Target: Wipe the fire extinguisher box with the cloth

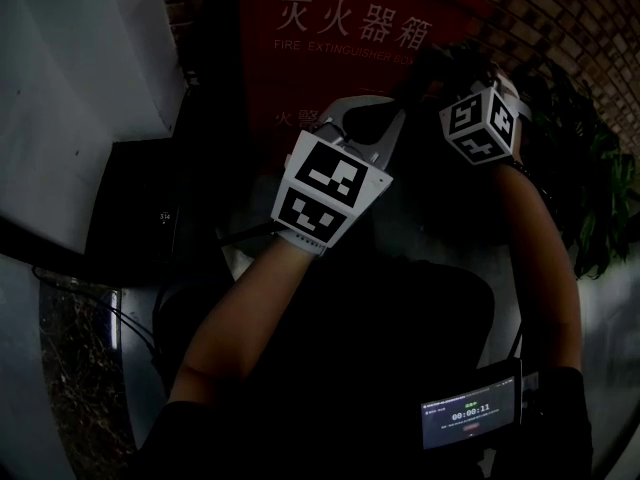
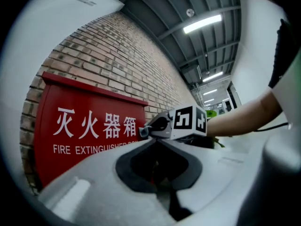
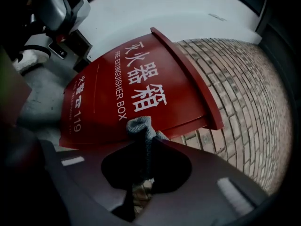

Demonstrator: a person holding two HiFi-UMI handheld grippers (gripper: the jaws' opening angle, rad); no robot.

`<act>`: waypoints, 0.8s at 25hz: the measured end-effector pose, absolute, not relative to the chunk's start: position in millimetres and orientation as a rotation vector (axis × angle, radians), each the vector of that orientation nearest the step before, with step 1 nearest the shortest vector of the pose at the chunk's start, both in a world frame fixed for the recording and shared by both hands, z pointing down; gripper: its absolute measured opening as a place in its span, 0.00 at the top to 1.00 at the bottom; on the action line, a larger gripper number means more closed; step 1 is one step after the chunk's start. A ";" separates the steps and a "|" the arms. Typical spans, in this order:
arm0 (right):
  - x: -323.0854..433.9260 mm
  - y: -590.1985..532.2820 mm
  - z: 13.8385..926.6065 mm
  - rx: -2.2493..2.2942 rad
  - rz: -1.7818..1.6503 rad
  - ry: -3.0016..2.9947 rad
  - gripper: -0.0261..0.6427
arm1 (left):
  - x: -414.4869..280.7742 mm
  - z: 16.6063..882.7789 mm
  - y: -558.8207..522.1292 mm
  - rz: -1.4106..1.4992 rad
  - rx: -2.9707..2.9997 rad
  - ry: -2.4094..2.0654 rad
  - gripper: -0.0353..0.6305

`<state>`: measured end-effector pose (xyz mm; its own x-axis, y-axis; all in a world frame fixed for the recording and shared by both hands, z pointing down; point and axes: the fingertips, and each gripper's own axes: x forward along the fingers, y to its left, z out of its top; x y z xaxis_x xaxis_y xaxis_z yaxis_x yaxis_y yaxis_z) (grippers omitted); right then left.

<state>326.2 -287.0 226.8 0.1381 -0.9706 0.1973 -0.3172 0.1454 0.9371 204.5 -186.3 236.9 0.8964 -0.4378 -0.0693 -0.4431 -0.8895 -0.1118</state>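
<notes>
Near the flat red box [image 3: 108, 102], right claw [image 3: 143, 142] pinches knitted cloth [image 3: 139, 125].

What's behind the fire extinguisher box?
A brick wall stands behind the fire extinguisher box, showing above it and beside it. What lies directly behind the box is covered by it.

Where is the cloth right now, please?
Right gripper view: the grey cloth is pinched in the right gripper, close to the red fire extinguisher box.
</notes>
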 end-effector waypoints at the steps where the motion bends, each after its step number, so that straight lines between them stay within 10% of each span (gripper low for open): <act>1: 323.7 -285.1 225.1 1.362 -0.792 -1.373 0.92 | 202.4 238.2 -188.6 0.053 -2.934 0.695 0.94; 20: 84.8 -317.3 265.3 0.907 -0.960 -1.492 0.92 | 28.0 260.7 -312.2 -0.018 -2.715 1.435 0.94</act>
